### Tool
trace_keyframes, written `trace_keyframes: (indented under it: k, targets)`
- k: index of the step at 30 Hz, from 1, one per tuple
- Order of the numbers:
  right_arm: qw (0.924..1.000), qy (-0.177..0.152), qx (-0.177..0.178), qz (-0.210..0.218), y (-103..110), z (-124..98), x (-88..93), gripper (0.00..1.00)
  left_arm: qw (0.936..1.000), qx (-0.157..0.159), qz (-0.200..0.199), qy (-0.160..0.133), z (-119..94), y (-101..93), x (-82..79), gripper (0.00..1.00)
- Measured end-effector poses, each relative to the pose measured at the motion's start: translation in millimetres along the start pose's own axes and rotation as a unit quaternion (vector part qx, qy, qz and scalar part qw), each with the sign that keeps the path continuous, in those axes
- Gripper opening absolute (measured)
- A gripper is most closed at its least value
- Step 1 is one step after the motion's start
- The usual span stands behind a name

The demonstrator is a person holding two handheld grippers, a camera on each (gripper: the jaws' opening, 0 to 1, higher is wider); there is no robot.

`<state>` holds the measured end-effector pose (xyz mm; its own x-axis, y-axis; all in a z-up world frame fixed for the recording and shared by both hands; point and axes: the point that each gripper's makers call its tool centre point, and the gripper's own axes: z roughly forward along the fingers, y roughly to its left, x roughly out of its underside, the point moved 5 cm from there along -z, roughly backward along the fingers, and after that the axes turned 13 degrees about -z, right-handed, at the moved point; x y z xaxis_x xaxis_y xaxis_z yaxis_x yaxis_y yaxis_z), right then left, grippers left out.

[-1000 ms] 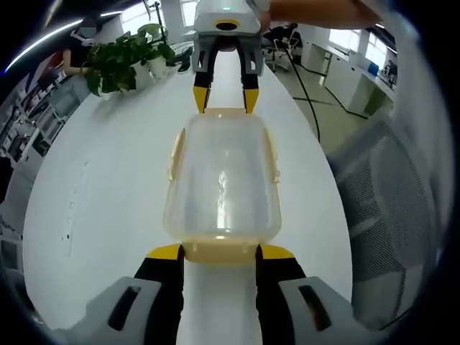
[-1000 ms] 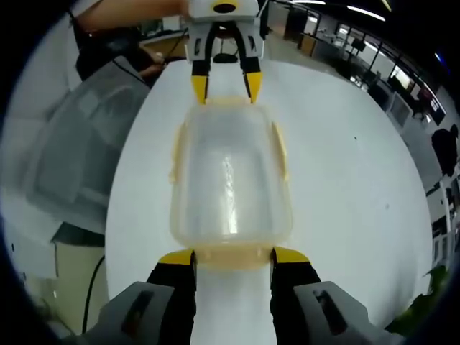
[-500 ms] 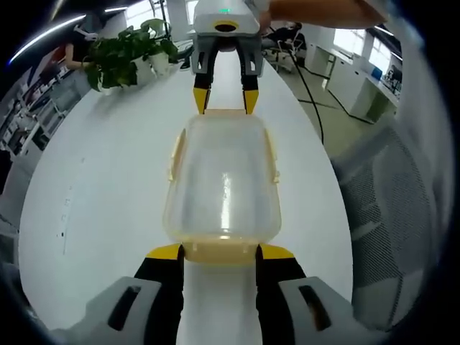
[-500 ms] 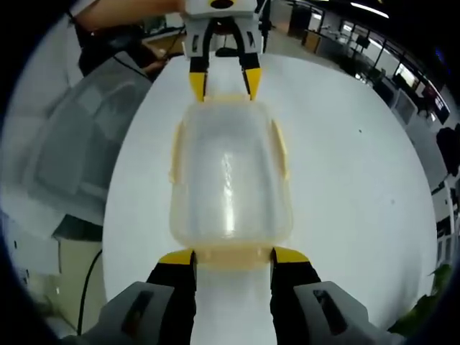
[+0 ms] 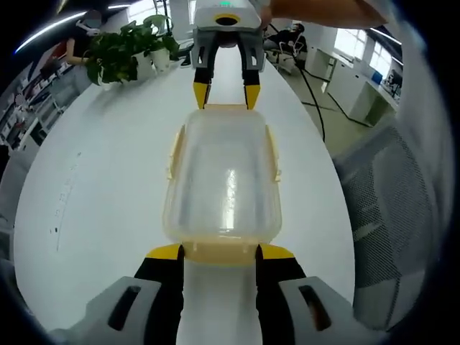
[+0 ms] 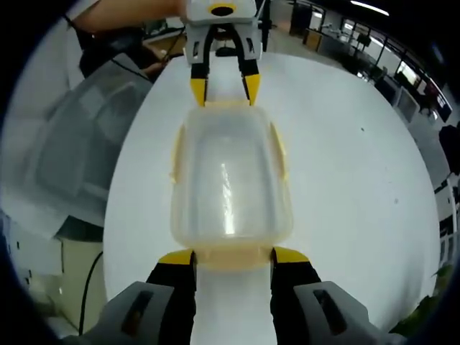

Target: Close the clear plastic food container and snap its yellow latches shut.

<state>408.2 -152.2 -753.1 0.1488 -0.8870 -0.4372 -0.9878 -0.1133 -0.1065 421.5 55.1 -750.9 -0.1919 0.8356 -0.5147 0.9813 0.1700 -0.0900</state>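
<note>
Container: a clear plastic food container (image 5: pixel 221 183) (image 6: pixel 228 183) lies lengthwise on the white surface (image 5: pixel 100 187) (image 6: pixel 352 180), lid on, between the two tools, which face each other across its two short ends.
Latches: a yellow end latch (image 5: pixel 219 251) (image 6: pixel 231 256) sits at the near short end in each view; slim yellow side latches (image 5: pixel 172 152) (image 6: pixel 277 149) run along both long edges and lie close against the walls. Whether each is fully snapped cannot be told.
Left tool: the left tool (image 5: pixel 219 251) (image 6: pixel 220 89) has its jaws set wide, one yellow-tipped finger at either corner of the near end latch in the left gripper view, tips touching or just beside it; nothing is clamped between them. In the right gripper view it appears at the far end of the container, tips pointing down at that end's rim.
Right tool: the right tool (image 6: pixel 233 256) (image 5: pixel 220 96) is likewise spread wide, its yellow tips flanking the near end latch in the right gripper view. In the left gripper view it stands over the far end, a person's hand (image 5: pixel 316 8) behind it.
Surroundings: a potted plant (image 5: pixel 122 54) stands at the far part of the surface; a grey mesh office chair (image 5: pixel 392 194) (image 6: pixel 72 158) is beside the surface.
</note>
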Motion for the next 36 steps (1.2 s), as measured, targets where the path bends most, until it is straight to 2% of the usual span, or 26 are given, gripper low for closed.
trace_keyframes:
  k: [18, 30, 33, 36]
  targets:
    - [1.0, -0.004, 0.007, 0.005, 0.0, 0.7, -1.9, 0.39, 0.9999, 0.006, 0.004, -0.009, -2.6, -0.4, 0.9, 0.38]
    - [1.0, -0.006, 0.002, 0.006, 0.2, 2.4, -1.8, 0.39, 0.9999, 0.01, 0.002, -0.005, -1.3, 1.6, 3.4, 0.38]
    - [1.0, 0.0, 0.003, 0.001, 0.0, 4.0, 0.0, 0.39, 0.9997, 0.017, -0.005, -0.018, 0.3, 0.5, 3.9, 0.38]
    - [1.0, -0.001, 0.003, 0.002, -0.2, 4.3, -0.1, 0.39, 0.9998, 0.017, -0.002, -0.014, 0.8, 1.2, 4.0, 0.38]
